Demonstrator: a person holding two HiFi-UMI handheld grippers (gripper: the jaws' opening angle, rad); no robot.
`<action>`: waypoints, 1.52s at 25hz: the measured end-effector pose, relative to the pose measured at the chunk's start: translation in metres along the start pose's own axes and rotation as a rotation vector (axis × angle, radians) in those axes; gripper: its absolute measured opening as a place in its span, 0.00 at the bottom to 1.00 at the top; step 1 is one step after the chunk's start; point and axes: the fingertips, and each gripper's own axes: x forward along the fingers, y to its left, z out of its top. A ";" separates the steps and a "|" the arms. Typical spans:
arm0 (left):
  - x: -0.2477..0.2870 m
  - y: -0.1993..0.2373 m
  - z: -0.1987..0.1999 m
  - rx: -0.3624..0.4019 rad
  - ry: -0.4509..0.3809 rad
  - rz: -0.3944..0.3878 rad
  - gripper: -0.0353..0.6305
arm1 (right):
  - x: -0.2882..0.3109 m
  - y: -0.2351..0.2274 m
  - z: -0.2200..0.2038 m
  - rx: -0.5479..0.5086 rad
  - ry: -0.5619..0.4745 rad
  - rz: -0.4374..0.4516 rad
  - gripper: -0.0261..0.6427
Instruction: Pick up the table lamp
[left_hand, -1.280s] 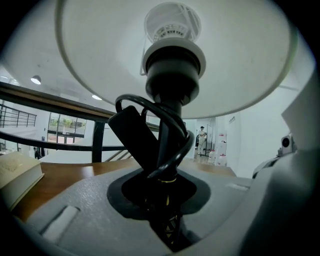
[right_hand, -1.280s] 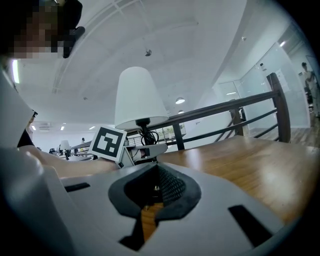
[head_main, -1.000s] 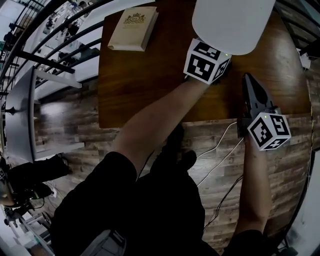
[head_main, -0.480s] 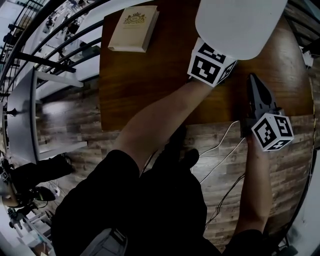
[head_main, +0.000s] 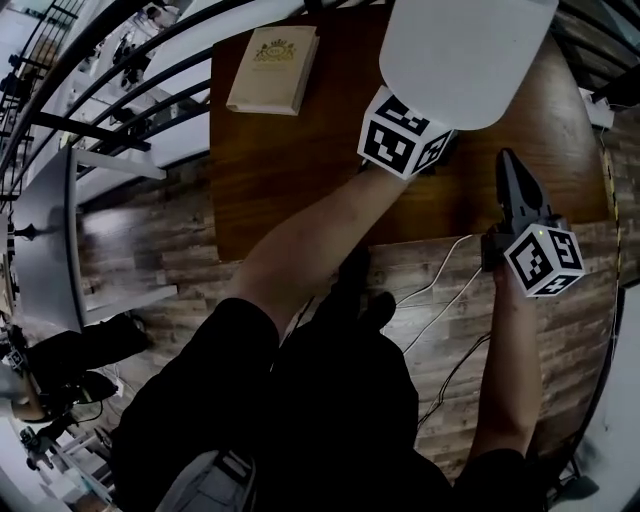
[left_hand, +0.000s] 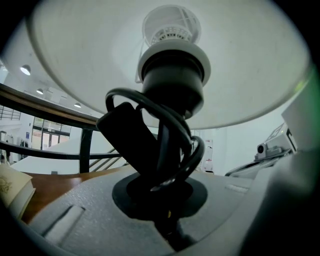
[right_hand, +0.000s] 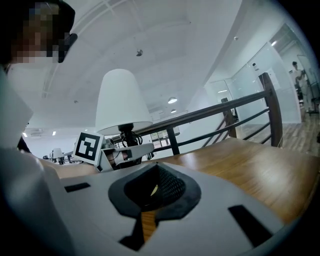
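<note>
The bench (head_main: 290, 170) lies below my left claw (left_hand: 165, 200), whose jaws have just been closing and now pinch the table lamp (head_main: 465, 50) under its socket (left_hand: 172, 82), through the wrapped cord (left_hand: 197, 150). I judge it light and top-heavy, with a fragile shade (left_hand: 75, 60) and a slippery cord. My right claw (right_hand: 152, 192) is closed and empty.

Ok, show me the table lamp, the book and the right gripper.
table lamp (head_main: 465, 50): head view, top of its white shade.
book (head_main: 273, 70): head view, middle of its cover.
right gripper (head_main: 511, 163): head view, tips of its black jaws.
</note>
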 end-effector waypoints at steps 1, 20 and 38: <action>-0.006 -0.001 0.008 -0.005 0.001 -0.002 0.10 | -0.003 0.003 0.008 0.003 -0.003 -0.004 0.06; -0.170 0.020 0.155 -0.063 0.022 0.012 0.10 | -0.019 0.111 0.170 -0.058 -0.077 -0.036 0.06; -0.241 0.053 0.173 0.008 0.075 0.147 0.10 | -0.016 0.166 0.191 -0.077 -0.029 0.163 0.06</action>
